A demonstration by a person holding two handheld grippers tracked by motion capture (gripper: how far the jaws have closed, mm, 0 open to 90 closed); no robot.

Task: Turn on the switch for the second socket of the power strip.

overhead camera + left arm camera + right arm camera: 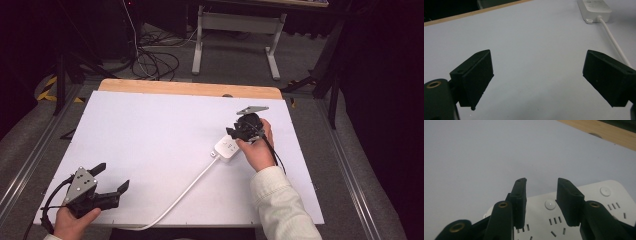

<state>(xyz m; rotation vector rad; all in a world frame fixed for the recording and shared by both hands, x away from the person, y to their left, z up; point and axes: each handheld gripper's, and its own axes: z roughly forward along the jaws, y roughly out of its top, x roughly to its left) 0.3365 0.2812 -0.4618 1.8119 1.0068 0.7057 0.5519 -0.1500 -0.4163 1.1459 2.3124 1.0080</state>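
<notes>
A white power strip [227, 148] lies on the white table top at the right, its white cable [185, 192] running toward the near edge. My right gripper [239, 133] hovers just above the strip, jaws part open with nothing between them. In the right gripper view the strip [599, 202] lies under the jaws [541, 195], a round white button [550, 204] showing in the gap. My left gripper [111, 177] rests at the near left corner, held by a hand, its jaws wide apart over bare table. The left gripper view has the strip [595, 8] and cable [614, 41] far off.
The white table top [150, 135] has a wooden strip [190, 88] along its far edge. Beyond it are a table frame's legs [235, 45] and loose cables [150, 62] on the floor. Metal rails [345, 170] flank the table.
</notes>
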